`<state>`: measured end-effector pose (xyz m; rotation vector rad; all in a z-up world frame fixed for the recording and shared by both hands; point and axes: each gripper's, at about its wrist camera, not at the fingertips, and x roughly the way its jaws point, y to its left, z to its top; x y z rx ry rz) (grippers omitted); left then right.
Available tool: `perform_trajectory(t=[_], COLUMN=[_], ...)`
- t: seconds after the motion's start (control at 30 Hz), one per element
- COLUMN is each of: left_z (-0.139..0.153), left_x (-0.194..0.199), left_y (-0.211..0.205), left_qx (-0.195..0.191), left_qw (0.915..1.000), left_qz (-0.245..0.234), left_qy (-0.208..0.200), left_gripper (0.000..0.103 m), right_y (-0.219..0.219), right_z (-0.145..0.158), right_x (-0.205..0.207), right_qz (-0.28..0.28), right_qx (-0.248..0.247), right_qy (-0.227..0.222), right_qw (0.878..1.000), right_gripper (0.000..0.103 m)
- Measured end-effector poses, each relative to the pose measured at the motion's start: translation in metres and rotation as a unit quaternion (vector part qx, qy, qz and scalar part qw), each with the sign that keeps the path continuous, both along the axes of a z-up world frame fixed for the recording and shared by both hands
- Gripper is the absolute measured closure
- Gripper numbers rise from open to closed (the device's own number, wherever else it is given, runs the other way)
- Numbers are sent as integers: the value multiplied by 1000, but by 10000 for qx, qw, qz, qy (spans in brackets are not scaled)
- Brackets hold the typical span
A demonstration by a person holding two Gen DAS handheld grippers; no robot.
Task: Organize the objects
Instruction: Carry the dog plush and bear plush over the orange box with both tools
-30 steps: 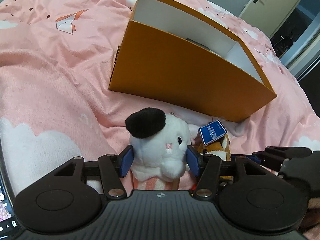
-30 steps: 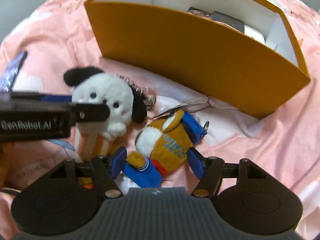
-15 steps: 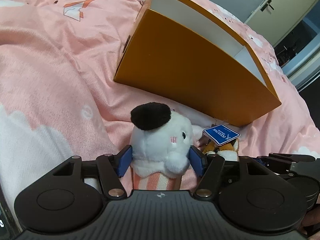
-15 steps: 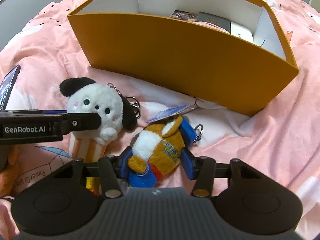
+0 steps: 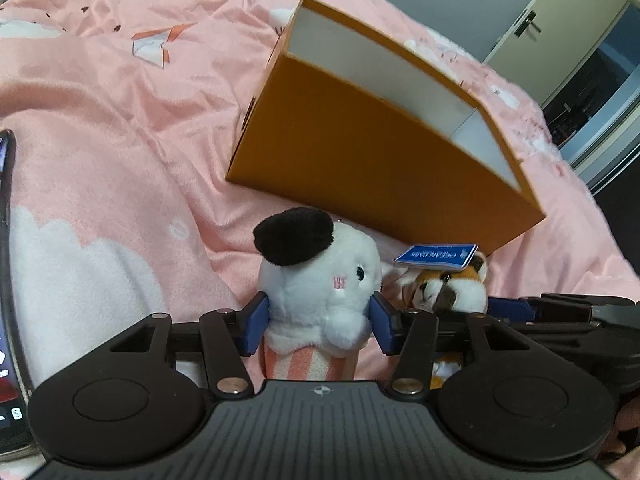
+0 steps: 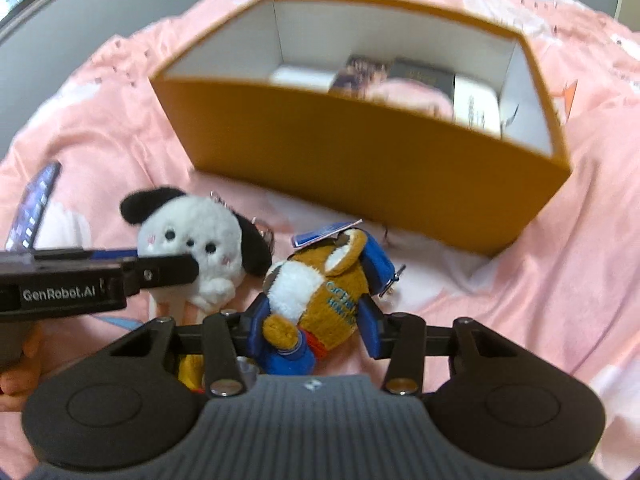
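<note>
My left gripper (image 5: pixel 318 326) is shut on a white plush dog (image 5: pixel 320 284) with black ears and a striped pink base; it also shows in the right wrist view (image 6: pixel 196 252). My right gripper (image 6: pixel 316 330) is shut on a brown plush animal (image 6: pixel 324 296) in blue clothes with a blue tag (image 5: pixel 436 257). Both toys are just above the pink blanket, in front of an open orange box (image 6: pixel 360 152) with a white inside. The box also shows in the left wrist view (image 5: pixel 380 168).
Several flat items (image 6: pixel 420 80) lie in the box. A phone (image 5: pixel 6 280) lies on the pink blanket (image 5: pixel 100 120) at the left; it also shows in the right wrist view (image 6: pixel 36 204). A door (image 5: pixel 552 24) stands at the far right.
My right gripper has closed on the brown plush and lifted it, rising so I see more of the box's inside. My left gripper still holds the white dog and has lifted slightly.
</note>
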<state>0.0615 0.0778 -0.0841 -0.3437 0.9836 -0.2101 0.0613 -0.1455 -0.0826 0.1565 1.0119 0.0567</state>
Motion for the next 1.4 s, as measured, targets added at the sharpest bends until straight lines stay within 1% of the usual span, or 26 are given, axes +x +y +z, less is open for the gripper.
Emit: perform_trajectory(t=[0.17,0.43,0.6,0.73,0.8,0.87,0.97,1.1,1.23,1.4], left_z=[26,78,115,136,140,141,138,124,107,86], left_x=[-6,-3,17,55,77,97,120,146,164,180], left_y=[-1,0,1,5,4,-5,-17,-33,-40,-46], left_qx=[39,-169,-129,-163,-49,258,591,1127,1445,1814], left_qw=[9995,9973,9949,9946,9951,9942,9921,9877,9833,9760], left_qz=[-93,-398,-604,-755,-801,-892,-1013,-1033,-1102,-1176], left_qy=[-297,-594,-803,-693,-584,-546,-452,-335,-51,262], left_gripper=[43,43,43,43,43,43,43,43,44,46], right_y=[-1,-9,-21,-33,-41,-49,-60,-69,-67,-63], right_z=[27,81,116,133,133,128,116,95,67,39], right_x=[-6,-10,2,25,42,60,85,117,141,159], right_qz=[215,594,663,637,576,536,499,536,637,874], right_qx=[-52,79,326,456,592,780,956,1027,1035,1171], right_qy=[-501,-1201,-1579,-1834,-1856,-1828,-1742,-1510,-1167,-795], right_qw=[9985,9909,9847,9799,9792,9786,9788,9817,9857,9861], right_gripper=[55,55,55,55,55,55,55,55,55,56])
